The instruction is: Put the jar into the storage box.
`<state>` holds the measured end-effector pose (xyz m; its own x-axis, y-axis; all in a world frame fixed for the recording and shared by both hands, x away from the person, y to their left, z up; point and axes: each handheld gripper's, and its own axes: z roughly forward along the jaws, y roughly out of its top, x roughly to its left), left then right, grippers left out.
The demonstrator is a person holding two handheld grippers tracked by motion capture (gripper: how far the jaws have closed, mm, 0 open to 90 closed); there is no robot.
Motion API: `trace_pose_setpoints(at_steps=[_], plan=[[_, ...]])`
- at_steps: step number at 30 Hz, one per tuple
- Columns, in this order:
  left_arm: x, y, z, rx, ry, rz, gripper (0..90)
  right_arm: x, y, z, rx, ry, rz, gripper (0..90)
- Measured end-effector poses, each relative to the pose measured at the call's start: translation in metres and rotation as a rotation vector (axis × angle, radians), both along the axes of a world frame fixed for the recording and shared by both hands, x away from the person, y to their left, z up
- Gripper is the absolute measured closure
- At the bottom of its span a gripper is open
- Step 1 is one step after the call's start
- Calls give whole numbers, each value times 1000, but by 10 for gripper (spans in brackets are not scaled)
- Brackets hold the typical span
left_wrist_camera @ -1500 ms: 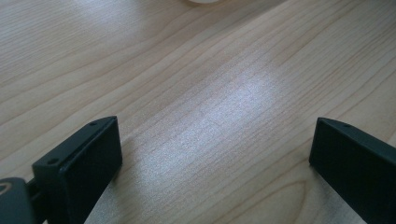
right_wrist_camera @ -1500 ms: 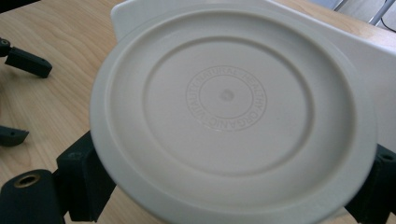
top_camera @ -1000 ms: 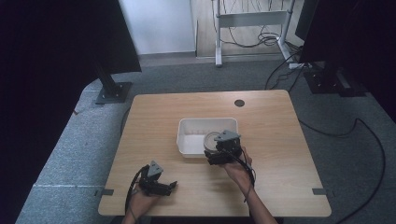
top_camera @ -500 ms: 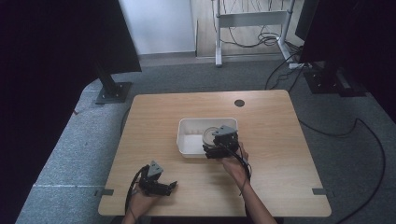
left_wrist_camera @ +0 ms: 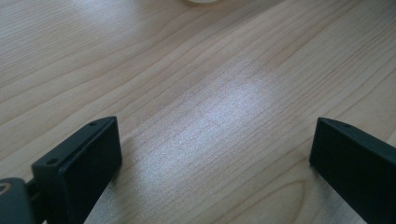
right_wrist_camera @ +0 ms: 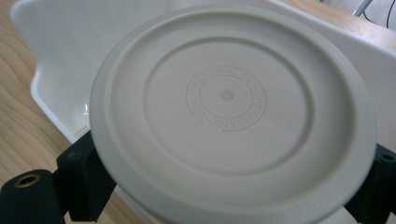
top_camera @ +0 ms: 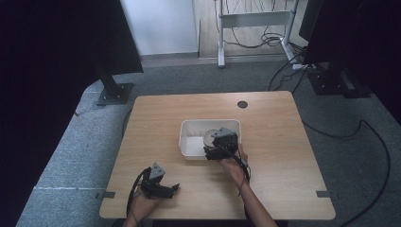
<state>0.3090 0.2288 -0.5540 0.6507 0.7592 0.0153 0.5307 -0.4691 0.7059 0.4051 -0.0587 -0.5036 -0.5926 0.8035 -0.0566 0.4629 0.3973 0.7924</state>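
Wood grain runs under my left gripper (top_camera: 161, 188), which I see in the high view resting low near the front left corner of the table (top_camera: 283, 123), held in a hand (top_camera: 142, 204) that comes in from the bottom edge. In the left gripper view its two black jaws stand wide apart with nothing but bare tabletop between them, so it is spread and holding nothing; a sliver of something white shows at the top edge, too little of it for me to name. Moving toward the middle of the table, a white rectangular bin (top_camera: 189, 142) sits on the wood, well apart from the left gripper. My right gripper (top_camera: 218, 147) is at the front right part of that bin, its grey three-cornered plate above the rim, with the right hand (top_camera: 232, 163) just behind it. In the right gripper view the jaws are clamped on a round cream-white plastic lid (right_wrist_camera: 231, 112), one jaw at each side of its edge. The lid faces the camera, showing raised concentric rings and a small circle of embossed lettering around its centre. Behind the lid I see the bin's white wall (right_wrist_camera: 327, 37) and floor, so the lid is held over the bin's inside, though I cannot tell whether it touches the bottom.
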Motion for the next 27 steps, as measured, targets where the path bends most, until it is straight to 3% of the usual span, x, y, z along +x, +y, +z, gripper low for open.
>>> trace_pose_setpoints(at_steps=[11, 16, 27], plan=[[0, 0, 0, -1, 0, 0, 18, 6, 2, -15, -15, 40, -13, 90], [0, 0, 0, -1, 0, 0, 18, 10, -2, -18, 35, 79, -33, 89], [0, 0, 0, 1, 0, -1, 18, 11, -4, -17, 49, 81, -19, 65]])
